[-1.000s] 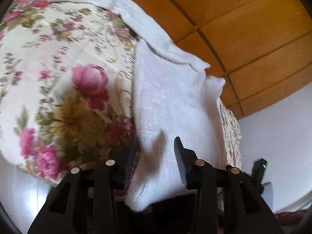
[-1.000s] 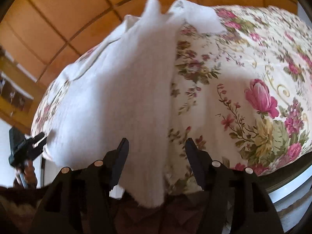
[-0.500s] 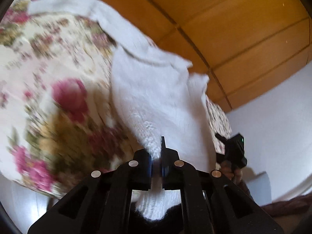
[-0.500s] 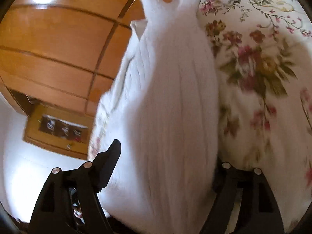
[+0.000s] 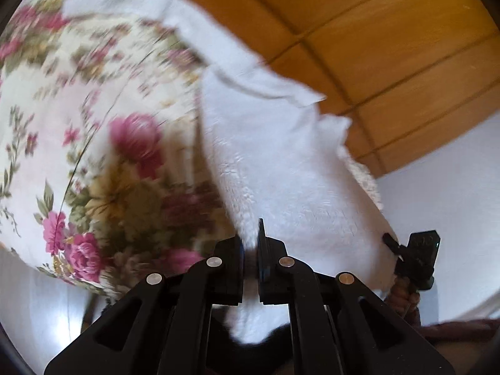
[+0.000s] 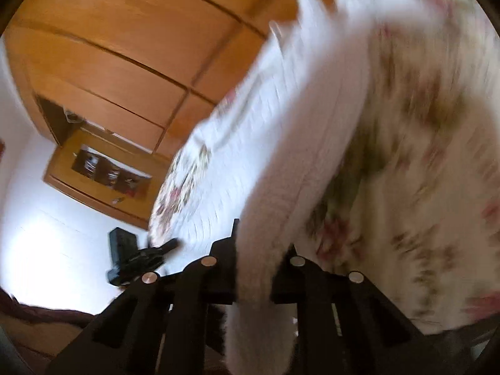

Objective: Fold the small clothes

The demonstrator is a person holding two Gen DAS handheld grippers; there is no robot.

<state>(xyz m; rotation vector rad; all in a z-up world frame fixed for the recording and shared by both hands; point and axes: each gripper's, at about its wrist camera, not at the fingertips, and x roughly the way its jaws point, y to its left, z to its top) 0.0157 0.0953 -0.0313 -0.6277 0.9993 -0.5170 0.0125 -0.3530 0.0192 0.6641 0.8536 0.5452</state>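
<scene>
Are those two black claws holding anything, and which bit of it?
Both pinch the white sweater: left gripper and right gripper each shut on its near hem.

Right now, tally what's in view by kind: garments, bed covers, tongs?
White fuzzy knit garment: 1
Floral-print quilted bed cover: 1
Black two-finger tongs: 2, left tongs and right tongs, each shut on the garment's near edge
Total: 4
</scene>
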